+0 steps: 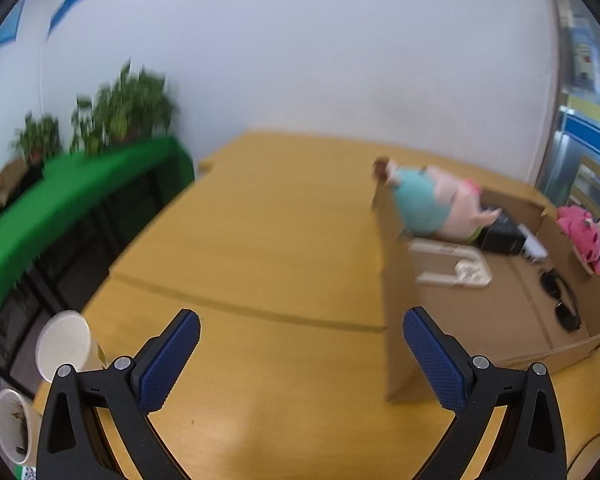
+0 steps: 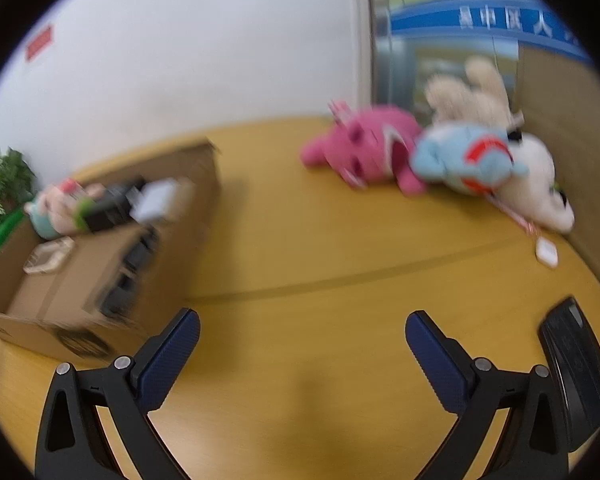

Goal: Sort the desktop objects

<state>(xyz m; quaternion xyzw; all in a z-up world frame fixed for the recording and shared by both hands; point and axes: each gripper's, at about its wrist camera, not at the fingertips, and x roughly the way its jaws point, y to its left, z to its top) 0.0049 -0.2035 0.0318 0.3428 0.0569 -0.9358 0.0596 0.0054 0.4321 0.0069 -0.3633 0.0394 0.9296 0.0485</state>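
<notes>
Cardboard box (image 1: 500, 312) on the desk (image 1: 260, 240) already holds a plush (image 1: 432, 200), sunglasses (image 1: 560, 300) and small items, pink plush (image 2: 364, 152), blue plush (image 2: 464, 164) and cream plush (image 2: 472, 96) still outside, left gripper (image 1: 300, 356) and right gripper (image 2: 302, 356) both spread, empty.

Motion blur smears the cardboard box (image 2: 80, 272) contents, and a black object (image 2: 576, 376), perhaps a mouse, is cropped.

We see bright, even indoor light, soft shadows on the desk (image 2: 300, 240), motion blur throughout, fisheye-curved dark edges.
</notes>
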